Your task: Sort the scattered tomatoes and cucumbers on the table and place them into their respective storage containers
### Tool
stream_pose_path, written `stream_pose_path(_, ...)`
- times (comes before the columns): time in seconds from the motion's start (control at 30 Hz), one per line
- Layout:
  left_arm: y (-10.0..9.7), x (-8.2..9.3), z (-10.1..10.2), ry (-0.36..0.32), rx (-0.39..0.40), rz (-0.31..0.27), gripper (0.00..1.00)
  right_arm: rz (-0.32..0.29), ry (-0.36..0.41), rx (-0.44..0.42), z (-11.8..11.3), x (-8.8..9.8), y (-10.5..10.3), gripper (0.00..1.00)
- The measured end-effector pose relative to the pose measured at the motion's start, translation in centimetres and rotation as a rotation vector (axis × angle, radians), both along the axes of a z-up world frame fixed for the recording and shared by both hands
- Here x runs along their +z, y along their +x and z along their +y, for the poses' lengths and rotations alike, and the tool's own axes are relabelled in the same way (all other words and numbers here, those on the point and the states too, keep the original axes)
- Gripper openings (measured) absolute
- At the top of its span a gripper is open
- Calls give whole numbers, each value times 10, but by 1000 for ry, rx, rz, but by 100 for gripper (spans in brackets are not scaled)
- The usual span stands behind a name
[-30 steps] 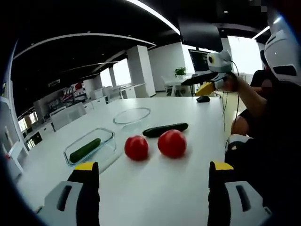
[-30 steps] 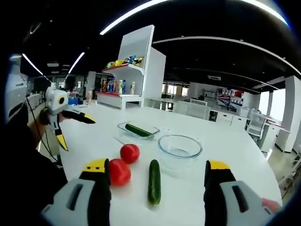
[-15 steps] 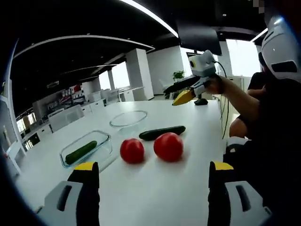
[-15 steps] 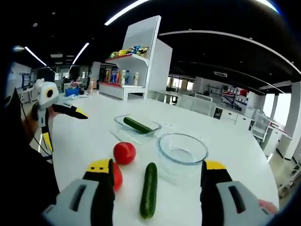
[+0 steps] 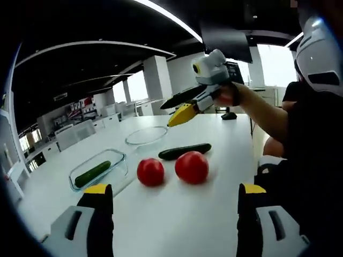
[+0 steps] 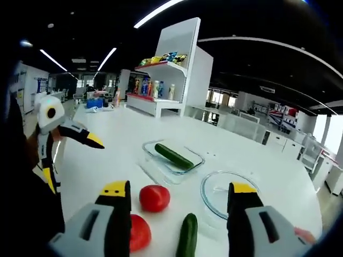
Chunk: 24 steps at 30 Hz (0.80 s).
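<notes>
Swung in over the table within the last second, right gripper (image 6: 177, 199) jaws spread and empty — loose cucumber (image 6: 187, 242) now between them, likely next for the rectangular container (image 6: 172, 163) ahead; left gripper (image 5: 175, 198) wide open, tomatoes (image 5: 192, 167) ahead.

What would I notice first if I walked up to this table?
Two red tomatoes sit mid-table, a loose cucumber just behind them. A second cucumber already lies in the rectangular glass dish, beside a round glass bowl. The right gripper hangs open above the table.
</notes>
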State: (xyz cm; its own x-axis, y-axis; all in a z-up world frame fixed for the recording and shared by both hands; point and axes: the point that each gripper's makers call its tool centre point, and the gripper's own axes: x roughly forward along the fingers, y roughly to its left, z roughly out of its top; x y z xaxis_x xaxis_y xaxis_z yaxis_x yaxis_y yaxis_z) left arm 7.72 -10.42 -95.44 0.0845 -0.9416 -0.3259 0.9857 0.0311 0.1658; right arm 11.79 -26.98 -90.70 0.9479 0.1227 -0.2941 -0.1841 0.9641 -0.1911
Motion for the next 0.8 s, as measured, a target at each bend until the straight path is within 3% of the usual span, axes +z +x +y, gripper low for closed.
stream_pose_path(0.13,1,0,2,1,3,3,95,23,-4,36,16,-8,17,68)
stream_pose_path(0.27,0,-2,4,1,-15,-12,95,82,61,91,35,-32,32,68)
stream_pose_path(0.37,2,-3,4,1,-12,-12,95,118,63,90,39,-52,40,67)
stream_pose_path(0.47,1,-3,4,0,-14,-7,95,185,71,100,43,-76,46,67)
stream_pose_path(0.53,0,-3,4,-3,-17,-9,95,252,116,105,46,-95,49,67)
stream_pose_path(0.8,-1,-8,6,4,-16,-3,95,329,110,105,47,-119,60,63)
